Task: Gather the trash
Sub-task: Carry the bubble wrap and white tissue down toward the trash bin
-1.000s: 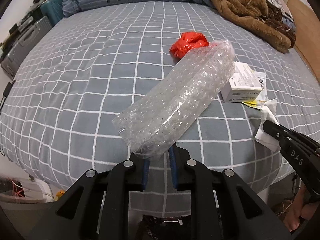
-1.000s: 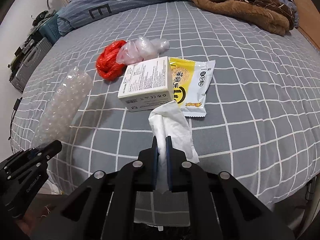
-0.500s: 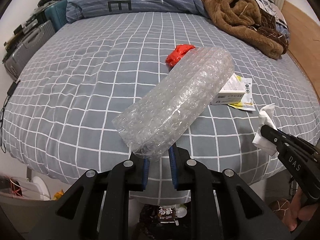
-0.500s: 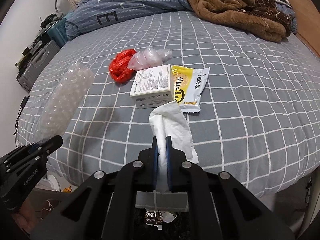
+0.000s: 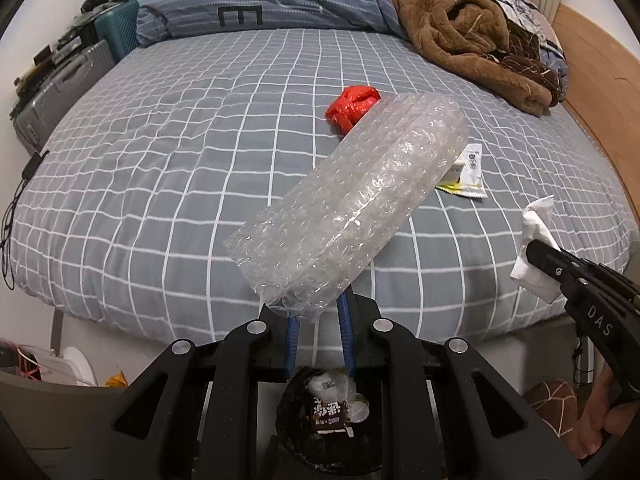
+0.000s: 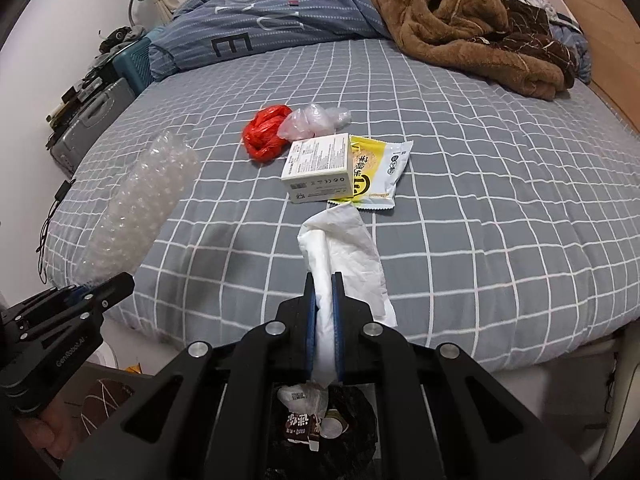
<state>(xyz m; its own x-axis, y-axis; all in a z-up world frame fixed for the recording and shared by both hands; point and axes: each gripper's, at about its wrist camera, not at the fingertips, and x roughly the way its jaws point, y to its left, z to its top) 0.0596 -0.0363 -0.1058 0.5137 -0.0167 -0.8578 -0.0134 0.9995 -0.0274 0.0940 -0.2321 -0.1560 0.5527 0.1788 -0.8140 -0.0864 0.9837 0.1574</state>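
The left hand-held gripper point(image 5: 316, 312) squeezes the bubble wrap point(image 5: 352, 204). The right hand-held gripper point(image 6: 323, 292) pinches a white tissue point(image 6: 340, 240). Below sits maybe a trash bin point(image 6: 324, 424).

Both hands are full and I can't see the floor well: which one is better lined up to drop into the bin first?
Probably the right gripper: its tissue hangs directly over the bin. The left gripper's bubble wrap juts over the bed.

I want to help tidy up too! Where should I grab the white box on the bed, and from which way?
Probably pinch the white box across its two short sides, coming down from above. It lies flat with its broad face up, and those sides look clear. Its right edge rests on the yellow wrapper, so stay above that to lift the box alone.
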